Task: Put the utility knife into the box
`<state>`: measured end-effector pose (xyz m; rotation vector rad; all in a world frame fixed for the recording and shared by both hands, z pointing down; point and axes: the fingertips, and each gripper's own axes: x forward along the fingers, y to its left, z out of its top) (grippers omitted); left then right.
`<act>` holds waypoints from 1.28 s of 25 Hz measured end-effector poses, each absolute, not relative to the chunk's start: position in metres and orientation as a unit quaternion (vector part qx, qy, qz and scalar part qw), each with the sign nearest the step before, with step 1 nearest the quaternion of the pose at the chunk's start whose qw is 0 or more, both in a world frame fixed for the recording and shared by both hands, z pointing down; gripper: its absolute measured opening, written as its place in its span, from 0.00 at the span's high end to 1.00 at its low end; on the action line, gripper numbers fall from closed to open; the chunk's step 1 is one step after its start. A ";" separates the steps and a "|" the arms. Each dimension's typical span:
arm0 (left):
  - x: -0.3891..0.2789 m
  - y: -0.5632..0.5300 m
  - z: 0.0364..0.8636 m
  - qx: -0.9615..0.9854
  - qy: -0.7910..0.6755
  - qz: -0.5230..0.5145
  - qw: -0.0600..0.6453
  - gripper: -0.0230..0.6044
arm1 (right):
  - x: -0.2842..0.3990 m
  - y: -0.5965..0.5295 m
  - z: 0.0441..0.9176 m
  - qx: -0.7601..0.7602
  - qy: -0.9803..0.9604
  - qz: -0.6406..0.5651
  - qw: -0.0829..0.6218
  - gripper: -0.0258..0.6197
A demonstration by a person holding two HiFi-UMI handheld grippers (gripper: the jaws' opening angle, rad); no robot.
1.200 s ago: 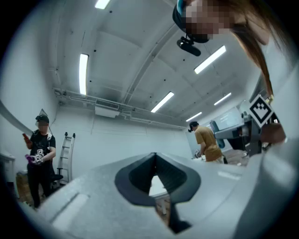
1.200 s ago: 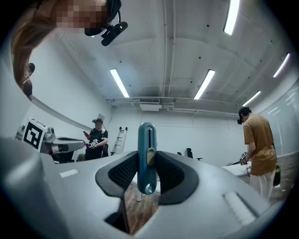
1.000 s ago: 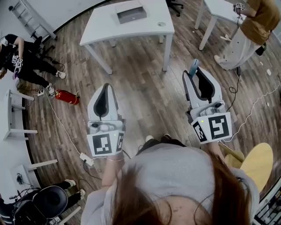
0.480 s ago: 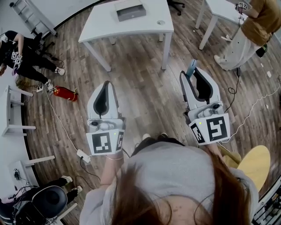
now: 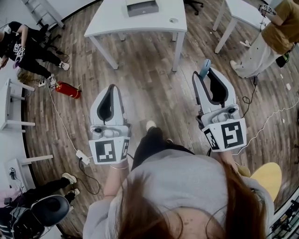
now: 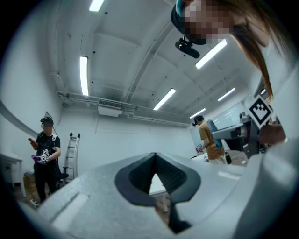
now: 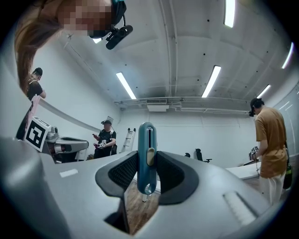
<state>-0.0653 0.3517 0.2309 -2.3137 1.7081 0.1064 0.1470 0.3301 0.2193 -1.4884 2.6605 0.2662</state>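
Grey top (image 5: pixel 187 186), white left tongs (image 5: pixel 113 87), right tongs (image 5: pixel 209 71), perhaps dark trousers (image 5: pixel 147 144)

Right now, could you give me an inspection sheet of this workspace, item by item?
Surface: white table ahead, across wood floor.
Job's things: grey box on the table; teal utility knife upright in the right gripper.
Clutter: small round object on the table; red fire extinguisher on the floor.
Grippers: left gripper shut, empty; right gripper shut on the knife.
Cables: white cable and power strip on the floor.
Surroundings: ladder; person in black; person in tan shirt.
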 end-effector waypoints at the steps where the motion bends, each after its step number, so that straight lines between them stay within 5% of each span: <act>1: -0.065 0.351 0.231 -0.796 0.590 0.035 0.132 0.96 | 0.149 0.328 0.219 -0.486 0.869 0.086 0.041 0.76; 32: -0.131 0.044 0.209 -0.814 0.561 0.046 0.140 0.96 | 0.074 0.045 0.204 -0.514 0.849 0.105 0.052 0.76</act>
